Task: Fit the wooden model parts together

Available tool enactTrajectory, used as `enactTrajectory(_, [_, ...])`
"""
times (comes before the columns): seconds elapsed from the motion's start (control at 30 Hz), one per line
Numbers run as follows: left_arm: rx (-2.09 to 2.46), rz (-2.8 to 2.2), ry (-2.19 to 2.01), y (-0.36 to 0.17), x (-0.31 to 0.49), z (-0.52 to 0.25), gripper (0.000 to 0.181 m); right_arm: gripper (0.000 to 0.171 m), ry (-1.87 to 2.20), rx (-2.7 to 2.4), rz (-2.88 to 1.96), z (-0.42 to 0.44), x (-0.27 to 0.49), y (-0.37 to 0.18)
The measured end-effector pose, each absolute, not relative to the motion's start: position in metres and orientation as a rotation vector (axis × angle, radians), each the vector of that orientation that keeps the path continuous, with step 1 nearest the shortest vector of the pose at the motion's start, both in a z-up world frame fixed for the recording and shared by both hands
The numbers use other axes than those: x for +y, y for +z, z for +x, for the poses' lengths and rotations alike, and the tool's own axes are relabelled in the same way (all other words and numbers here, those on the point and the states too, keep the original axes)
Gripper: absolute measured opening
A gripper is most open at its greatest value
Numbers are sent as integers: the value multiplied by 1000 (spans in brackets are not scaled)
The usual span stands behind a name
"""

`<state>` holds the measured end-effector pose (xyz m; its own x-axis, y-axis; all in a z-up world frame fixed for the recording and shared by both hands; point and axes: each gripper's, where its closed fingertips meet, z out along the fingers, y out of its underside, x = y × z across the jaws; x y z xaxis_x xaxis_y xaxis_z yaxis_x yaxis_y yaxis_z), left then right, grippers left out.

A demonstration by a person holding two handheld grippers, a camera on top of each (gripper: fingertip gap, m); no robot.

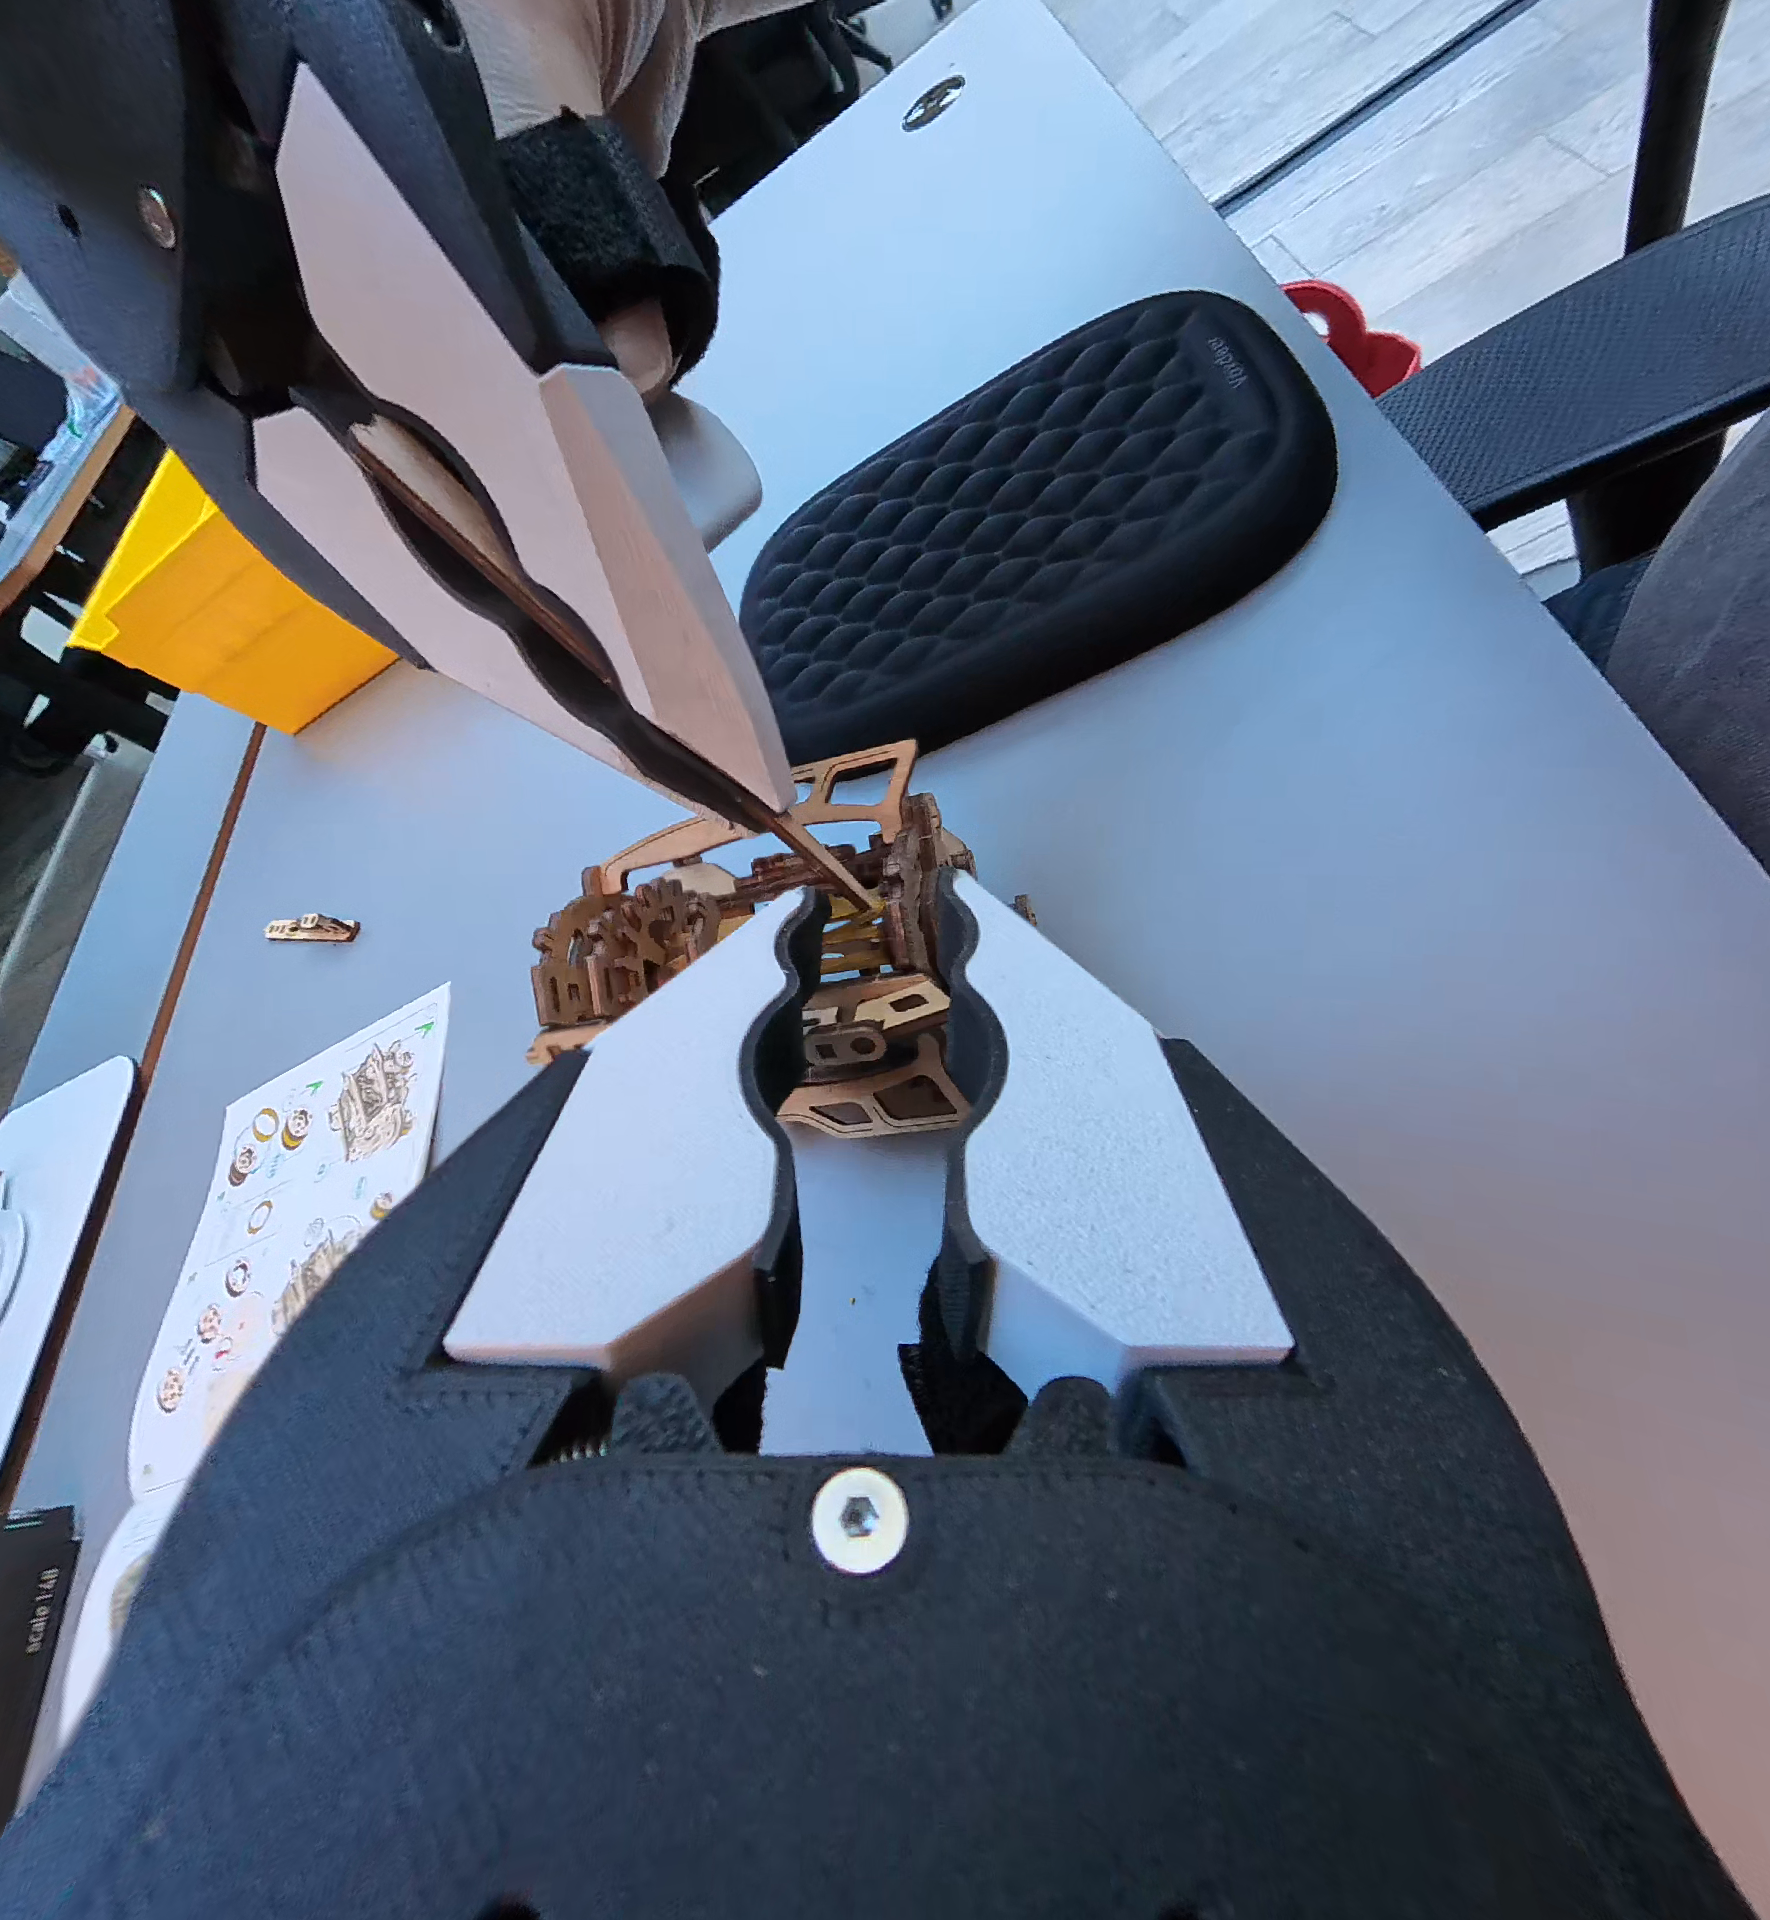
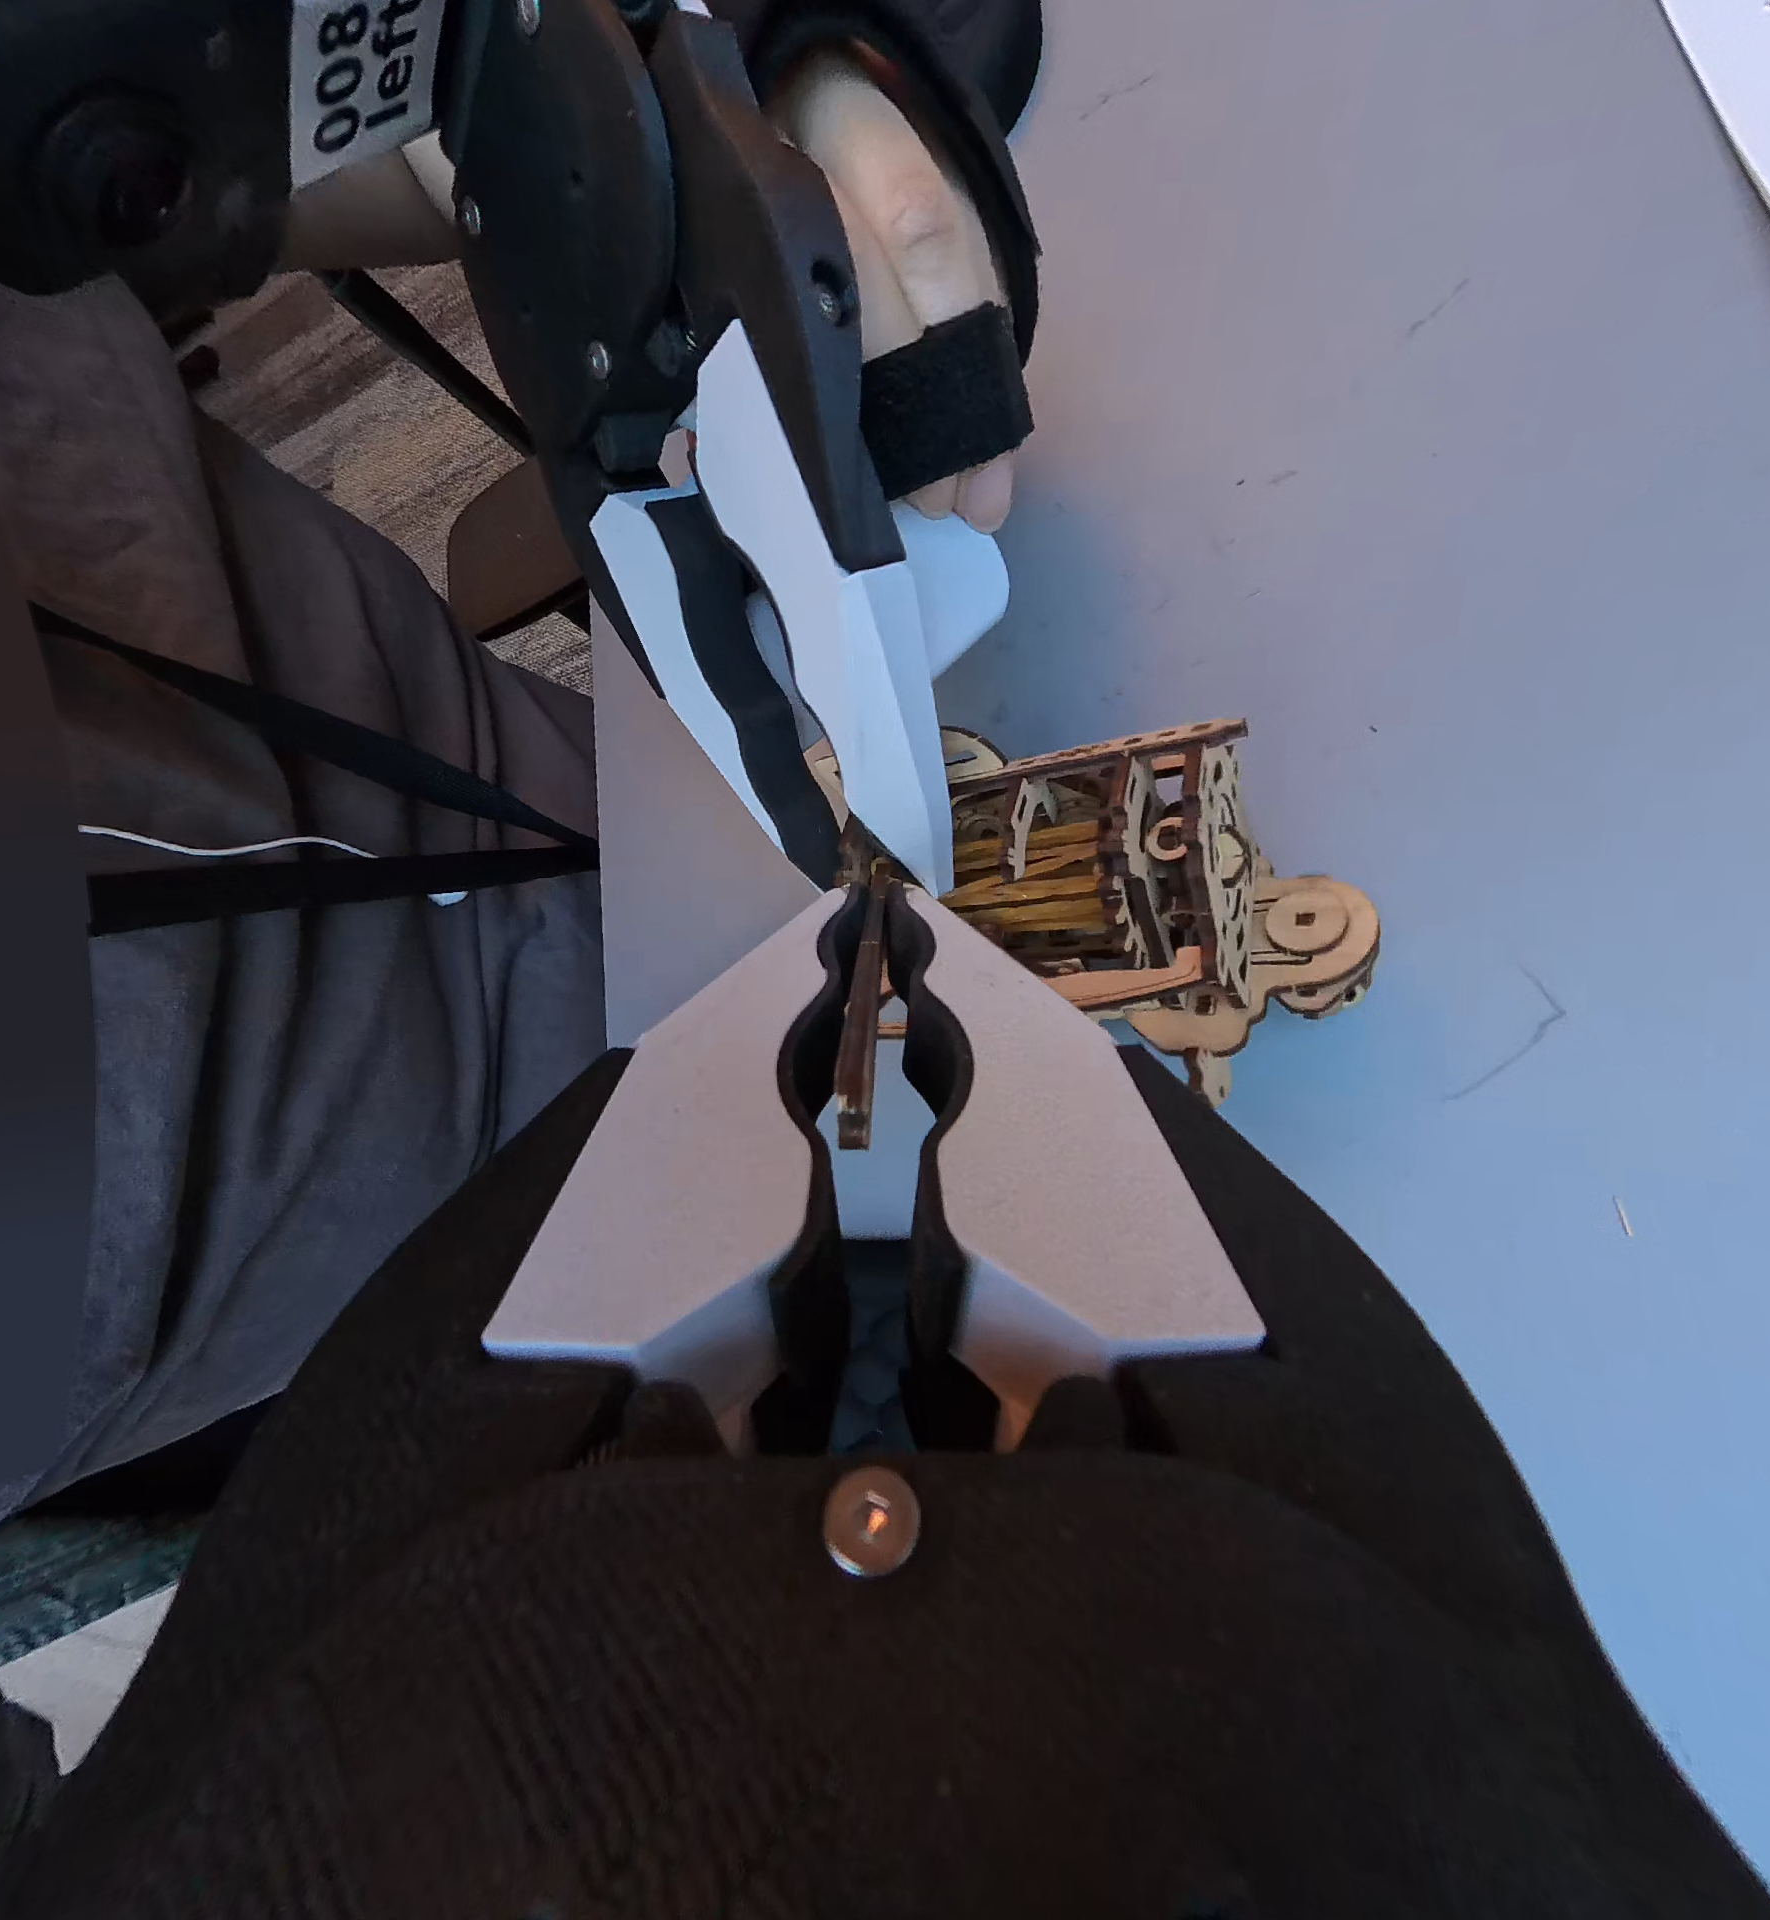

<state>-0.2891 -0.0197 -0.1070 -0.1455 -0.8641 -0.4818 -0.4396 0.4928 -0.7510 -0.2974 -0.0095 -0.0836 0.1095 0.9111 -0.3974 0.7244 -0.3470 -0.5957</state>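
Wooden model [image 1: 756,956] braced by the left gripper [image 1: 876,914], right gripper [image 2: 873,904] pinching a thin strip [image 2: 857,1029] (edge-on): insertion wants straight, gentle pressure.

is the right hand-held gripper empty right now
No, the right hand-held gripper is shut on a thin wooden part, its tip at the wooden model.

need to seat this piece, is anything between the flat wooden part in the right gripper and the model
Nothing visible: the flat wooden part already reaches the model, beside the left gripper bracing it.
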Motion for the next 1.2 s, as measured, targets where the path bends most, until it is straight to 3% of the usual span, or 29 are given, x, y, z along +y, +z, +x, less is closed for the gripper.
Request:
enactTrajectory(0.9, [1805,-1162,-493,-109,-18,-294,22,2,1113,-1615,-2128,-299,-11,-85])
enactTrajectory(1.2, [1798,-1212,-497,-109,-14,-297,34,1,1142,-1605,-2129,-299,-9,-85])
